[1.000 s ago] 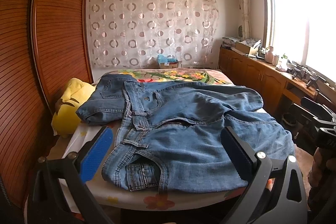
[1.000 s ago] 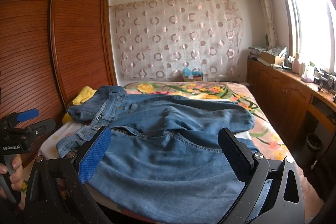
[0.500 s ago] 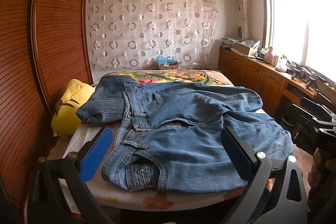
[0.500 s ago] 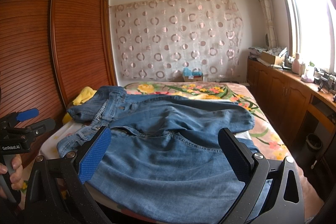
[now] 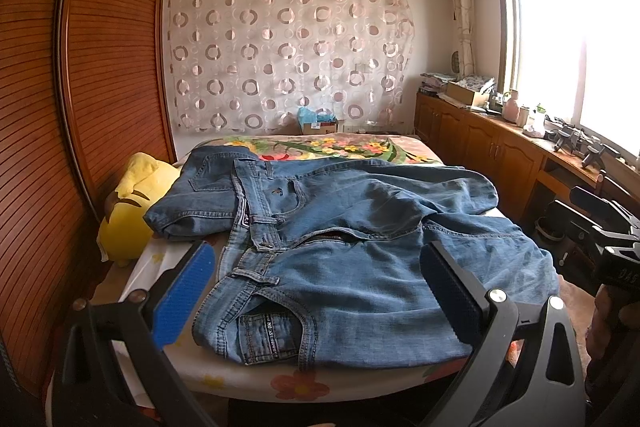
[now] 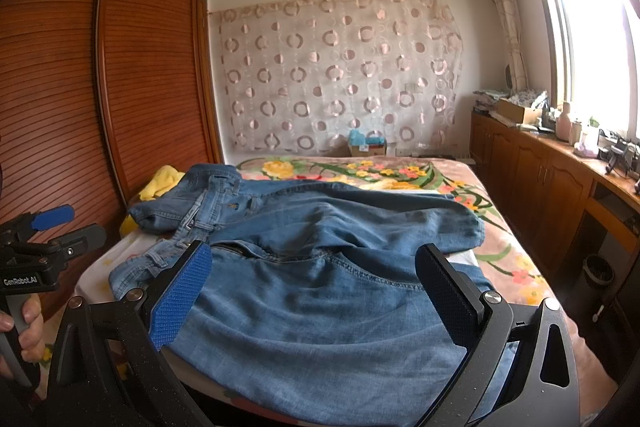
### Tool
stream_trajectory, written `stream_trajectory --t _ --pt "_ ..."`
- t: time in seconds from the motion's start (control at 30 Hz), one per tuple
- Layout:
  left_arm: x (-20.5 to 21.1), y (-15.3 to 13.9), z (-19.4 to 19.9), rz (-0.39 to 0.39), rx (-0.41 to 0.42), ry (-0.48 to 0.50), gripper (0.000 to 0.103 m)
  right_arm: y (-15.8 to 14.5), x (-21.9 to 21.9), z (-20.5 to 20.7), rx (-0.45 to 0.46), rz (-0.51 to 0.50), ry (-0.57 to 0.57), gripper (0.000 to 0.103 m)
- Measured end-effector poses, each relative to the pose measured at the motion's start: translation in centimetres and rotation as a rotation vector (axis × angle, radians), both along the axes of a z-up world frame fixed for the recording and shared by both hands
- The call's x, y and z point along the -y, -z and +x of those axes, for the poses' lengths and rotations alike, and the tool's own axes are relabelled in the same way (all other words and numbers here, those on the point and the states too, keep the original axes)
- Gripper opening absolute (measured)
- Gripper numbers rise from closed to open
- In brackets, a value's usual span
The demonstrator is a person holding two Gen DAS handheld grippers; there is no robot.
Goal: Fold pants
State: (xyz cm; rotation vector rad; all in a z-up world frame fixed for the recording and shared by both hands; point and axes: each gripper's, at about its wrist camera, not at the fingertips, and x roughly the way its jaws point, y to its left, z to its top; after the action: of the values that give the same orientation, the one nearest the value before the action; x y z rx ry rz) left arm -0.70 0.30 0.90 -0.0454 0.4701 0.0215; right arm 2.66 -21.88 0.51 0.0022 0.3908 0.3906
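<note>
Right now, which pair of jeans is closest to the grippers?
The spread-out jeans at the bed's near edge; the other jeans lie bunched farther back beside the yellow plush.

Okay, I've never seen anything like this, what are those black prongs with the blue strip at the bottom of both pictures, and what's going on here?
They are handheld two-finger grippers, one per hand, each carrying a camera that looks out along its fingers. One picture is from the left gripper, the other from the right gripper. Both stand open and hold nothing. Ahead, a pair of rumpled blue denim jeans lies spread on a bed with a floral bedspread, waiting to be folded. A yellow plush toy sits beside the jeans, by the wooden wardrobe. In the right view a hand grips the other gripper's handle.
</note>
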Motion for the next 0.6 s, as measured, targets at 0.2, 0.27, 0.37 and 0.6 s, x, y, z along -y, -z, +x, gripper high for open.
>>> stream_trajectory --t 0.2,0.27,0.37,0.6 --pt "0.05 -0.06 -0.03 0.000 0.001 0.000 0.103 -0.01 0.00 -0.02 0.000 0.001 -0.001 0.103" --pt "0.14 -0.18 -0.02 0.001 0.001 0.000 0.103 -0.01 0.00 -0.02 0.001 0.001 -0.001 0.103" --pt "0.10 -0.13 -0.07 0.001 0.001 0.000 0.103 -0.02 0.00 -0.03 0.001 0.001 0.000 0.103" --pt "0.08 -0.13 -0.14 0.001 0.004 0.001 0.103 0.01 0.19 0.07 0.001 0.003 0.000 0.103"
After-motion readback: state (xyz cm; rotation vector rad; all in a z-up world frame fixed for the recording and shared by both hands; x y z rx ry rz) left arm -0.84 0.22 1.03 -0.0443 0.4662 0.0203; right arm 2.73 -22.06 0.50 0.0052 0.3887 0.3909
